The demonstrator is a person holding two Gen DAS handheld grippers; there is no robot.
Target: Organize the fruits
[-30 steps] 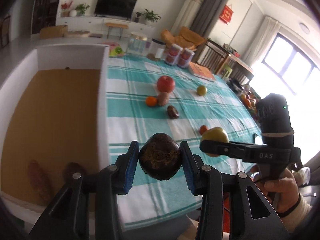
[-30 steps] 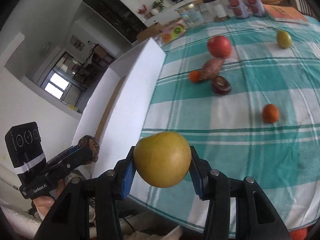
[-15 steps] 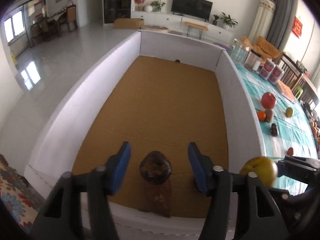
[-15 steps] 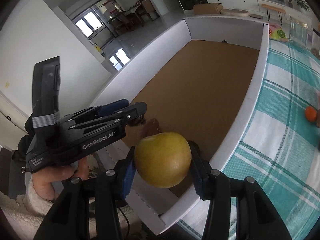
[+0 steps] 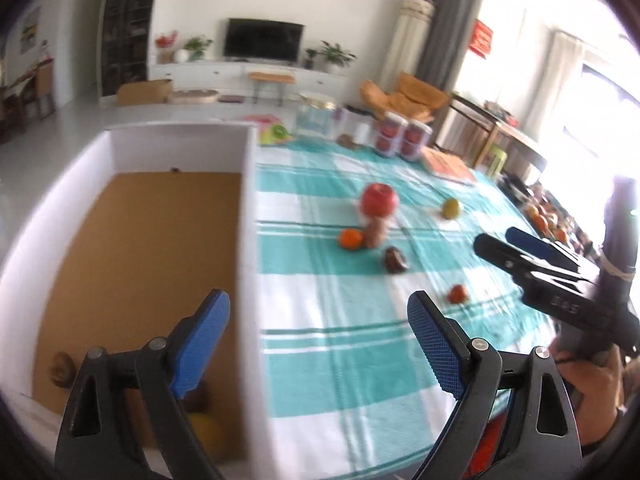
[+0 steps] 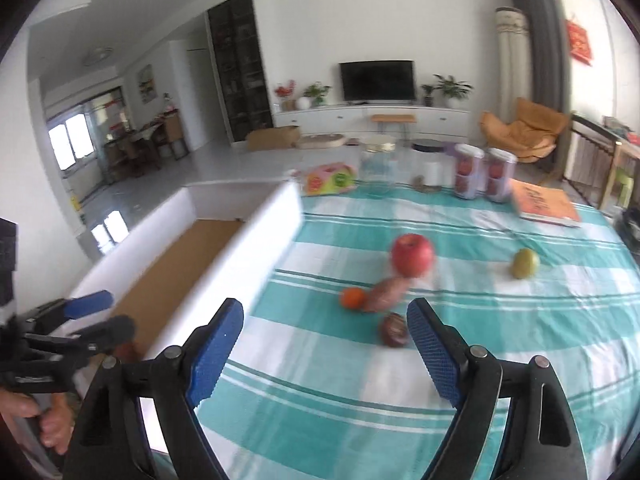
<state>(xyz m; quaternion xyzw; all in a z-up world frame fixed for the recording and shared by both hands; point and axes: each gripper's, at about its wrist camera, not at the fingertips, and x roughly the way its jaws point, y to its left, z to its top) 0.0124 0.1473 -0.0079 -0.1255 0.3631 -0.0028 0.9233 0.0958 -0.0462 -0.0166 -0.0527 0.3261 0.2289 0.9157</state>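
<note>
L gripper [image 5: 318, 334]: jaws were spread & opening wider, nothing betw. them; hung over near end of box wall.
R gripper [image 6: 324, 344]: jaws spread & opening too, nothing held; pointed at fruit cluster mid-cloth.
Box [image 5: 246, 216]: white walls, brown cardboard floor, along left edge of table. Near corner held yellow fruit [image 5: 208, 432], dark fruit [image 5: 198, 398], one more brown item, blurred.
Left on checked tablecloth [image 6: 480, 360]: red apple [image 6: 412, 255], orange [image 6: 353, 298], sweet potato [image 6: 384, 294], touching as a group; dark round fruit [image 6: 394, 330] just beside; yellow-green fruit [image 6: 524, 264] twd right edge; small red-orange fruit [image 5: 457, 294] nearer front edge.
Step (est.): reach for next pick.
Method: take loose items first (dark round fruit, small red-orange one); centre pads each side before closing; don't nudge apple, it would roll.
Risk: both views blurred; slow before closing.
</note>
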